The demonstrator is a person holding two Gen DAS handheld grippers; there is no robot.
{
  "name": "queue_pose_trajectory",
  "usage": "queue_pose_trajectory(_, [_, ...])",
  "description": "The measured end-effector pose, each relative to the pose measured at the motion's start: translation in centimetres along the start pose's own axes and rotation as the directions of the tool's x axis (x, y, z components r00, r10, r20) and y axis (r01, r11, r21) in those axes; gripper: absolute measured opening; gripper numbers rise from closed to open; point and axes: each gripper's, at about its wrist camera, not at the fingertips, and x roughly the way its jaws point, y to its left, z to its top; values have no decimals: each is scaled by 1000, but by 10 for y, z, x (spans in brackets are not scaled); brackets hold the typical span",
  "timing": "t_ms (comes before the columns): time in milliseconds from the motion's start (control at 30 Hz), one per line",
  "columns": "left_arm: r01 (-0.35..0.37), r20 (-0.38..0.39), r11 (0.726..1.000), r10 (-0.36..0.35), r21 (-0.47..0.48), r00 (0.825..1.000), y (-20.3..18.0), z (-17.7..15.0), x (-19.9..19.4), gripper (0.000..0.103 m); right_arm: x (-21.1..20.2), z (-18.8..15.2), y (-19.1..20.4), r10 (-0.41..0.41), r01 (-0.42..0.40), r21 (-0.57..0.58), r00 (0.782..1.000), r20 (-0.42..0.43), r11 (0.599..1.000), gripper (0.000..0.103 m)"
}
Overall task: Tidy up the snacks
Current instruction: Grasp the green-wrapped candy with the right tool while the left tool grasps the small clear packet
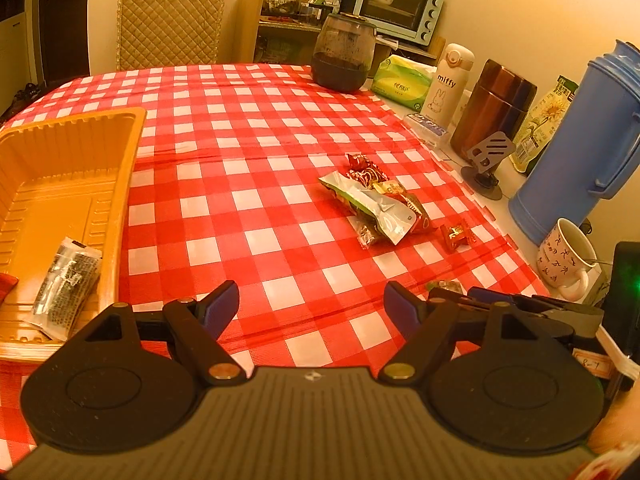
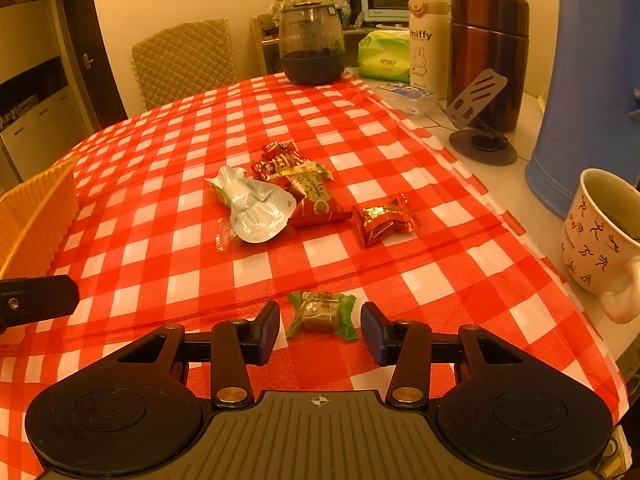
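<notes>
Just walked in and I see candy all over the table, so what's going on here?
A person with a gripper in each hand is sorting snacks into the yellow tray. The right gripper is open with its fingers on either side of a green-wrapped candy, not yet closed on it. The left gripper is open and holds nothing. One dark packet already lies in the tray; a small pile of snacks waits on the checkered tablecloth.
</notes>
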Motion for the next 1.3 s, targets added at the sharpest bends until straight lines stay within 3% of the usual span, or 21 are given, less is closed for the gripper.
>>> queue_pose_trajectory(167, [-3,-7,1000,3,-6,1000,1,-1,5,77,7,2,2,-8,8,9,1000,-1,1000,41])
queue_pose_trajectory(333, [-1,-15,1000,1,-3,1000,0,-2,9,77,8,2,4,-38,38,-15,999,-2,999,27])
queue_pose_trajectory(533, [16,-15,999,-16,28,1000,-5,2,19,77,2,6,2,-29,29,-10,1000,9,1000,24])
queue_pose_trajectory(800, [38,-17,980,-35,196,999,-18,19,57,76,-1,35,-14,-20,21,-16,999,37,1000,24])
queue_pose_trajectory(933, [57,-37,957,-48,285,998,-29,25,84,64,4,40,-24,-22,21,16,999,27,1000,24])
queue_pose_trajectory(1000, [79,-50,946,-67,315,997,-33,27,97,63,6,40,-26,-15,15,31,1000,13,999,24])
queue_pose_trajectory(1167, [115,-61,927,-100,357,993,-42,30,120,60,10,41,-28,-16,16,52,1000,4,999,24])
queue_pose_trajectory(1300, [111,-57,919,-97,379,994,-48,32,133,48,13,42,-31,-22,22,73,1000,0,997,24])
